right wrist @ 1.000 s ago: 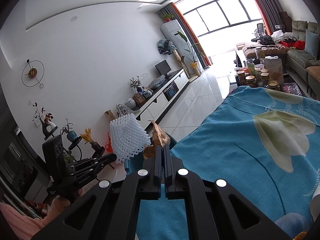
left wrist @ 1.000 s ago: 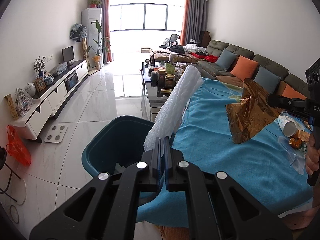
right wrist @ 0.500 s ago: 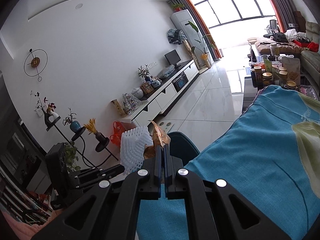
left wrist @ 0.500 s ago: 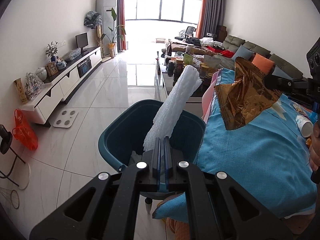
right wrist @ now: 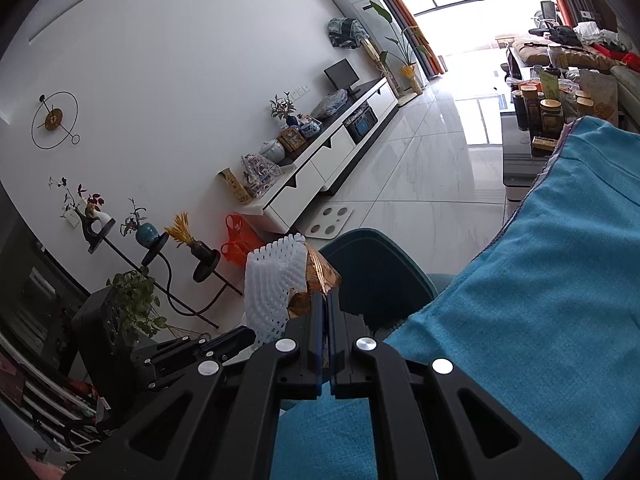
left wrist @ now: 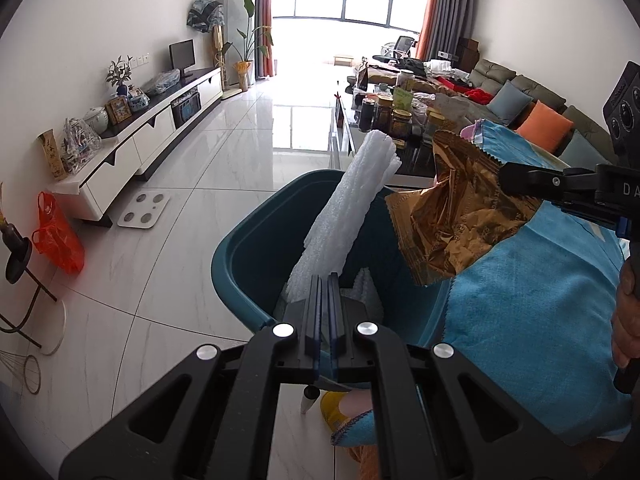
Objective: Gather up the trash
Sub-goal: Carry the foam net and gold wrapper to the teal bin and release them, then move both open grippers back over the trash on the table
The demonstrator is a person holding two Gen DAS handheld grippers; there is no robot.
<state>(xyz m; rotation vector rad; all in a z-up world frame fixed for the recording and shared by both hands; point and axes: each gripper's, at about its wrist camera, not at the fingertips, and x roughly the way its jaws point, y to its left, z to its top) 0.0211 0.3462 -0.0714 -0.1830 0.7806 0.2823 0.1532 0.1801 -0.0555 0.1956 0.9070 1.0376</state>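
Observation:
My left gripper (left wrist: 324,280) is shut on a white foam net sleeve (left wrist: 348,208) and holds it over the open teal bin (left wrist: 240,264). The sleeve also shows in the right wrist view (right wrist: 272,280). My right gripper (right wrist: 325,298) is shut on a crumpled gold foil wrapper (right wrist: 316,280). In the left wrist view the wrapper (left wrist: 452,220) hangs over the bin's right rim, next to the sleeve. The bin (right wrist: 376,264) stands on the floor against the table's edge. White trash lies in the bin.
A blue cloth (left wrist: 540,300) covers the table on the right. A coffee table with jars (left wrist: 392,116) stands beyond the bin. A white TV cabinet (left wrist: 140,148) and a red bag (left wrist: 60,236) are on the left. A sofa (left wrist: 532,108) lines the right wall.
Both grippers moved left off the table, carrying the foam sleeve and the gold wrapper to above the teal bin. Both stay shut.

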